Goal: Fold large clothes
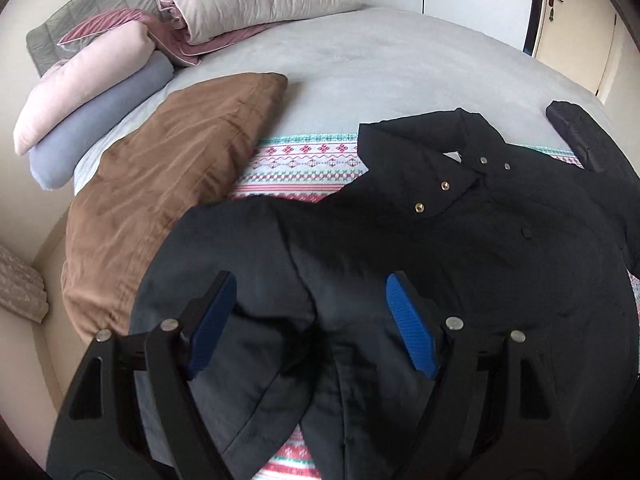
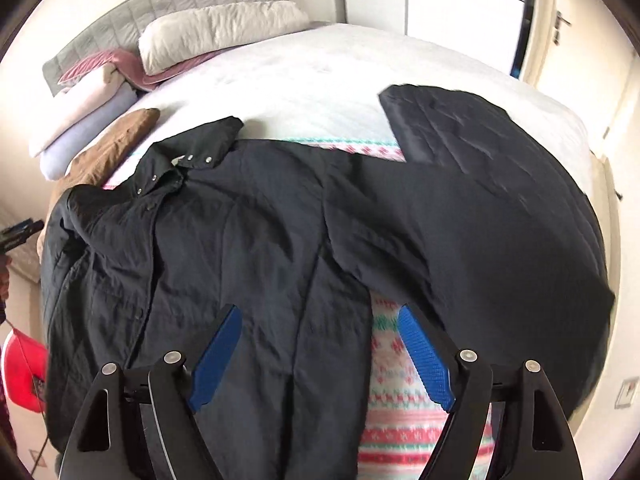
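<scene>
A large black jacket [image 1: 460, 240] lies front up on a patterned blanket [image 1: 304, 160] on the bed, its collar with metal snaps [image 1: 452, 168] toward the pillows. My left gripper [image 1: 311, 280] hangs open just above the jacket's left sleeve [image 1: 224, 260], which lies bent over the body; nothing is between its blue pads. In the right wrist view the jacket [image 2: 240, 220] fills the middle, and its other sleeve [image 2: 480, 168] stretches out to the right. My right gripper [image 2: 320, 310] is open over the jacket's side seam, beside the bare blanket [image 2: 400, 380].
A brown cushion [image 1: 168, 176] lies left of the jacket. Rolled pink and blue bedding [image 1: 88, 92] and a pale pillow [image 1: 256, 4] sit at the headboard. The grey sheet [image 1: 380, 68] is bare behind the jacket. A red object [image 2: 20, 372] sits on the floor to the left.
</scene>
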Motion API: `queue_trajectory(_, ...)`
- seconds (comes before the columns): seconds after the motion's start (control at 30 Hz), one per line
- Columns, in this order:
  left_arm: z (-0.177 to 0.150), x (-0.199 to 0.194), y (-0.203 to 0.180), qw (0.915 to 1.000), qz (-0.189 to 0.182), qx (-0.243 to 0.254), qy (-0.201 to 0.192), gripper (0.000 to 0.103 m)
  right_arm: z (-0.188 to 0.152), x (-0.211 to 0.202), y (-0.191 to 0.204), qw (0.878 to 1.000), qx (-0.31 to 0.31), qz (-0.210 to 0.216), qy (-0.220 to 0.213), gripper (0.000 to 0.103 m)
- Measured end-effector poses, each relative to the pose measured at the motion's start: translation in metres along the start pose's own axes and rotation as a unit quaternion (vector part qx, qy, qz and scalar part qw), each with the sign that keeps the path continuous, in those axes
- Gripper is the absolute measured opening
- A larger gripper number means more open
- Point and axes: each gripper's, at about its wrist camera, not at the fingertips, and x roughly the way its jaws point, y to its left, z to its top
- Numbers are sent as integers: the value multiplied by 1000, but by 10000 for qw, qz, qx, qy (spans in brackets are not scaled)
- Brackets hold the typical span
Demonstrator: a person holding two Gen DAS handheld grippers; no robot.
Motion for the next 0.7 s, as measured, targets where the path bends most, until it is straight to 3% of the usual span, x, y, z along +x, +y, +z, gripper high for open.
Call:
queue_trajectory(0.1,43,50,-11,9999,-41,100,107,78,57,51,13,9994,-358,12,-15,82)
queue_trajectory(0.2,63,105,-14,9986,-106,290,421,78,97,107,13,9992,-395,-38,25,82)
queue_trajectory(0.33,57,167,-12,9918,-534,420,1085,76,122,174,-2,9987,-439,-173,201,82)
queue_trajectory(0.43,48,181,-12,9852,-981,534,1298,76,125,215,-22,9979,-316,-369,435,82)
queue_trajectory(0.53,46,178,-14,9822,-1284,480,1283,63,121,233,-37,9991,-18,-93,416,82)
queue_trajectory(0.6,43,172,-18,9806,-1449,445,1243,38,114,235,-34,9996,20,42,286,79)
queue_trajectory(0.63,40,168,-22,9815,-1437,405,1197,32,111,234,-29,9996,-81,-13,277,72)
queue_trajectory(0.67,37,163,-28,9827,-1401,432,1133,19,108,232,-25,9994,-173,-57,284,63)
queue_trajectory(0.7,33,158,-35,9851,-1291,475,1030,16,105,228,-22,9993,-240,-29,295,57)
